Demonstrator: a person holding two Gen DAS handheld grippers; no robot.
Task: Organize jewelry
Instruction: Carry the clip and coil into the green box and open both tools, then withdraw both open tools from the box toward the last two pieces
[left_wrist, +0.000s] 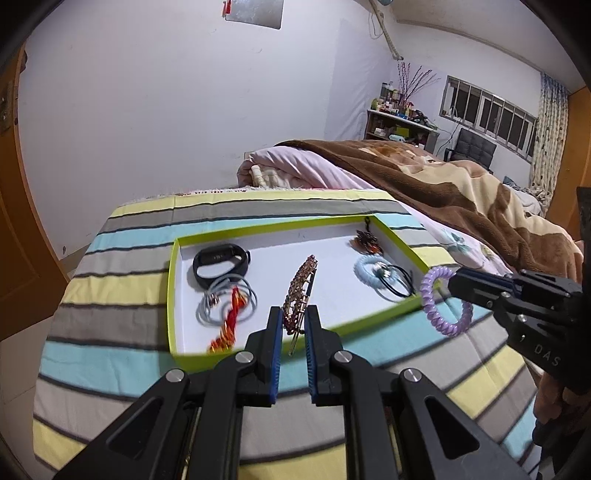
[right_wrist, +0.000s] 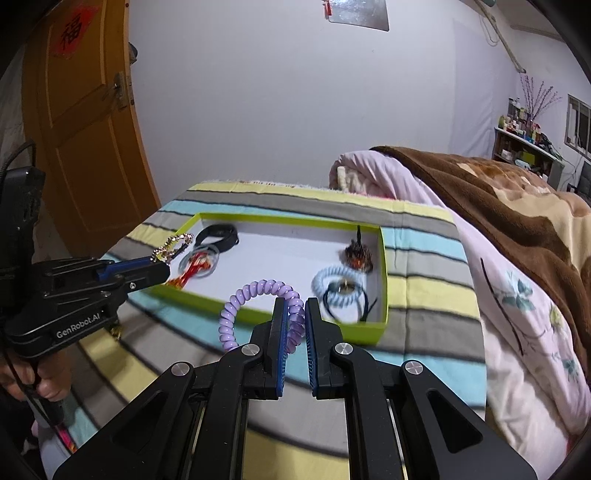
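A lime-green tray (left_wrist: 171, 280) with a white floor lies on the striped bedspread. My left gripper (left_wrist: 293, 314) is shut on a rhinestone hair clip (left_wrist: 301, 286) and holds it above the tray's near edge; it also shows in the right wrist view (right_wrist: 171, 245). My right gripper (right_wrist: 295, 306) is shut on a purple spiral hair tie (right_wrist: 255, 295), held above the bedspread just outside the tray's near wall (right_wrist: 258, 314); it shows in the left wrist view too (left_wrist: 445, 299). Inside the tray lie a black wristband (left_wrist: 219, 264), grey rings with a red-orange chain (left_wrist: 229, 314), a blue hair tie (left_wrist: 371, 271) and a brown-orange brooch (left_wrist: 367, 242).
The striped bedspread (left_wrist: 110, 332) covers the near end of the bed. A pink quilt (left_wrist: 295, 166) and a brown blanket (left_wrist: 461, 192) are piled behind and to the right. An orange door (right_wrist: 85, 129) stands at the left.
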